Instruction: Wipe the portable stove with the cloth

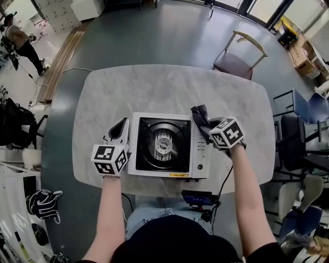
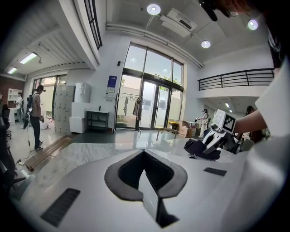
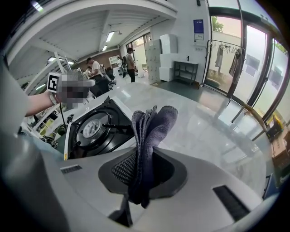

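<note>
Right gripper view shows our right gripper clamped on the cloth, which stands bunched upright. Our left gripper is closed on nothing. The stove sits just beside the cloth, on the table. Bunched so narrowly, the cloth may snag on the grate, and the stove may slide unless we brace it.

Bright daylight from tall windows and ceiling spots, with fisheye bending and dark corners in both gripper views.
</note>
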Demonstrator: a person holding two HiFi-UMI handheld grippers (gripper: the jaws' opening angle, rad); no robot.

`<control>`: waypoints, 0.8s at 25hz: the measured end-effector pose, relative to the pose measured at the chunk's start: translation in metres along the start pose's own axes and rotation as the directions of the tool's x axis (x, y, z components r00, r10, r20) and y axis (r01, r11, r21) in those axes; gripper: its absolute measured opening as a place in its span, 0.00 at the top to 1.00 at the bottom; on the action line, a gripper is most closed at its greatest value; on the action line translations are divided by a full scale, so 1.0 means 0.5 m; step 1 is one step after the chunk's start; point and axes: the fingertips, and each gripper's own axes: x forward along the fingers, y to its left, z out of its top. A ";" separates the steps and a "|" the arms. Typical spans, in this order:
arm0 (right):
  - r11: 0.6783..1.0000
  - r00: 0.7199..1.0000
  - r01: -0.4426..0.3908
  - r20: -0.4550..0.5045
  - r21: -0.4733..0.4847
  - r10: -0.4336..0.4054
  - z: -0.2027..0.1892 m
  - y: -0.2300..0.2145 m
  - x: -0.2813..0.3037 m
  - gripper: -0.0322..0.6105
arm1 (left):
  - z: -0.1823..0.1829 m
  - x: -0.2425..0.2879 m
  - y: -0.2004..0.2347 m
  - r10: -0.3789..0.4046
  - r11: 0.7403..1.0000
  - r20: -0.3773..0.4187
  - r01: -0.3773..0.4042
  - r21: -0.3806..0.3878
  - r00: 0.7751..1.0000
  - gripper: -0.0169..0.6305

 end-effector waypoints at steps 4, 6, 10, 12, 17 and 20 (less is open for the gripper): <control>0.998 0.999 0.054 0.001 -0.040 -0.054 -0.010 0.006 -0.003 0.85 | 0.005 -0.014 0.007 0.004 1.000 0.016 -0.003 -0.003 1.000 0.96; 0.996 0.998 0.067 0.004 -0.051 -0.067 -0.014 0.011 -0.006 0.85 | 0.006 -0.023 0.014 0.006 1.000 0.024 -0.006 -0.003 1.000 0.96; 0.997 0.998 0.059 0.015 -0.053 -0.058 -0.020 0.026 -0.009 0.85 | -0.002 -0.040 0.028 0.013 1.000 0.025 -0.012 -0.013 1.000 0.96; 0.996 0.999 0.053 0.008 -0.071 -0.053 -0.024 0.036 -0.011 0.85 | -0.005 -0.044 0.027 0.011 1.000 0.024 -0.010 -0.019 1.000 0.96; 0.992 0.999 0.039 -0.018 -0.121 -0.042 -0.034 0.064 -0.015 0.85 | -0.008 -0.048 0.015 -0.014 1.000 0.024 0.014 -0.018 1.000 0.96; 0.990 0.999 0.032 -0.025 -0.139 -0.036 -0.041 0.081 -0.017 0.85 | -0.008 -0.047 0.008 -0.028 0.999 0.028 0.029 -0.016 0.999 0.96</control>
